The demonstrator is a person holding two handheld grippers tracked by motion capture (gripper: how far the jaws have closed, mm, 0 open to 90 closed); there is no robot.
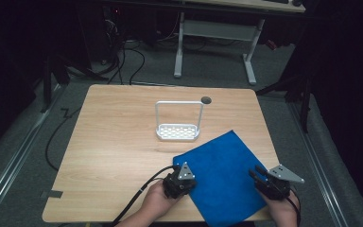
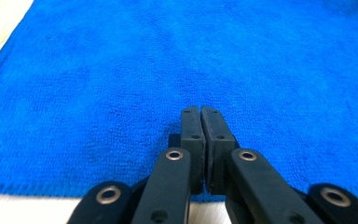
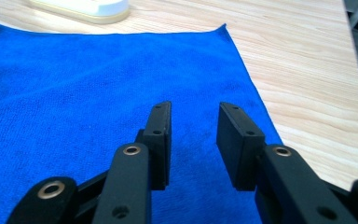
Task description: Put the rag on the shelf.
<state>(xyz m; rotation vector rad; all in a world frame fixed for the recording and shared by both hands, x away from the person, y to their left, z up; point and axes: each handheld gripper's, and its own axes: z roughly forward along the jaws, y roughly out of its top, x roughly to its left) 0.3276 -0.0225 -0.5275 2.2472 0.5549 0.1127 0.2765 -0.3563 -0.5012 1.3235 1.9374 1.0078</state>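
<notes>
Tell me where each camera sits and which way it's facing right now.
High view: above the person's side, looking forward and down on the table, blue cloth, white rack; forearms, both grippers.
Left gripper view: rides the left gripper, facing across the cloth; jaws together.
Right gripper view: rides the right gripper, facing cloth, rack, table; jaws apart.
Shared: the cloth.

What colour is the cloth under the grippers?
Plain bright blue cloth, clearest in the left gripper view.

A light wooden worktop (image 1: 118, 142) stands on grey carpet (image 1: 217, 71) in a dim room. Beyond its far edge stands a white-legged desk (image 1: 217, 33); black cables (image 1: 127, 61) trail across the floor.
</notes>
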